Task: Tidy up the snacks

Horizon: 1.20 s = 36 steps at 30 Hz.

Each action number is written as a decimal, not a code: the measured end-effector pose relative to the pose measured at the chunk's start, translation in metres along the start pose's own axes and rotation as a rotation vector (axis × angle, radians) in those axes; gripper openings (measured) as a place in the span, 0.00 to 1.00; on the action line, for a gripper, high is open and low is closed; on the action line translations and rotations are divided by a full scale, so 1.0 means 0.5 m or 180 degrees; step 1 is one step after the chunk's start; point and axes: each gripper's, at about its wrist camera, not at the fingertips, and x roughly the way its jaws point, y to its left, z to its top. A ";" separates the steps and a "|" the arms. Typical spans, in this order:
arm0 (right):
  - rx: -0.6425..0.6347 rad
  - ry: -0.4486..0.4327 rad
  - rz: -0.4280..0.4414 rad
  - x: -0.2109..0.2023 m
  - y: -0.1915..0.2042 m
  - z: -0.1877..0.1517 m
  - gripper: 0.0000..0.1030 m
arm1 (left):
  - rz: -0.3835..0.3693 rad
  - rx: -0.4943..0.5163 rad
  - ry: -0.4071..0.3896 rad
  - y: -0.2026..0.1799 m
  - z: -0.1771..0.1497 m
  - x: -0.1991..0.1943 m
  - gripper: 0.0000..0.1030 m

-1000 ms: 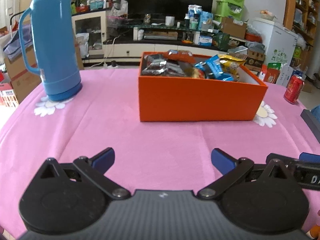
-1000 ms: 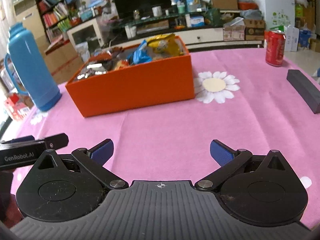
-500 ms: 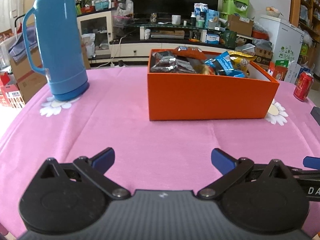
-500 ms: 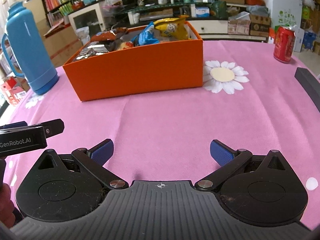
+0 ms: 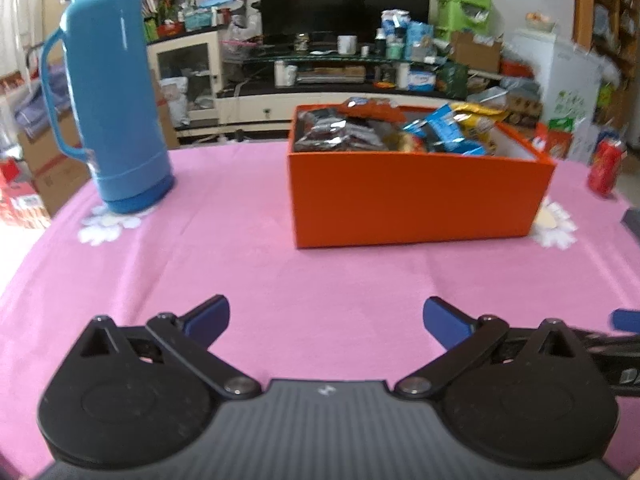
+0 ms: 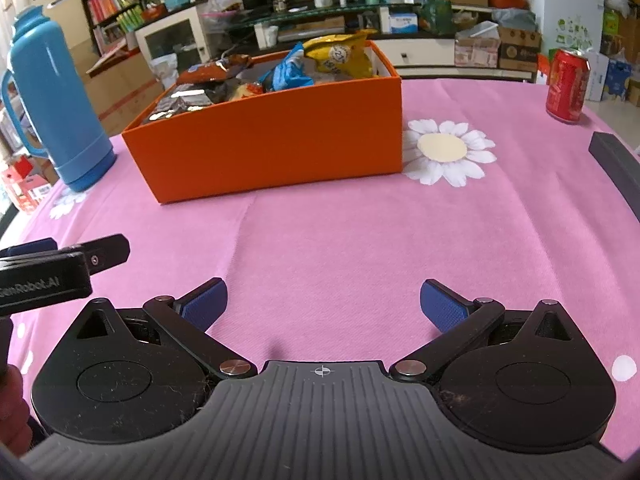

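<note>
An orange box stands on the pink tablecloth, filled with snack packets: dark foil packs, a blue packet and a yellow bag. My left gripper hovers low over the cloth in front of the box, open, nothing between its blue pads. My right gripper is also open and empty, nearer the table's front. The left gripper's side shows at the left edge of the right wrist view.
A tall blue thermos stands left of the box. A red soda can is at the far right, with a dark grey bar near it. Bare pink cloth lies between grippers and box.
Both views have shifted slightly: the box and thermos now sit a bit further right and closer in the left wrist view. Both grippers stay open and empty.
</note>
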 end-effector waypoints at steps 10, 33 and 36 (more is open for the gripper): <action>0.0028 0.0003 -0.0003 -0.001 -0.007 0.002 0.91 | 0.0093 -0.0093 -0.0033 0.012 0.000 0.001 0.99; 0.0031 0.0044 -0.0003 0.007 -0.008 0.002 0.91 | 0.0029 -0.0211 0.0115 0.022 -0.002 0.015 0.99; 0.0032 0.0043 -0.0002 0.007 -0.008 0.002 0.91 | 0.0021 -0.0213 0.0135 0.023 -0.001 0.017 0.99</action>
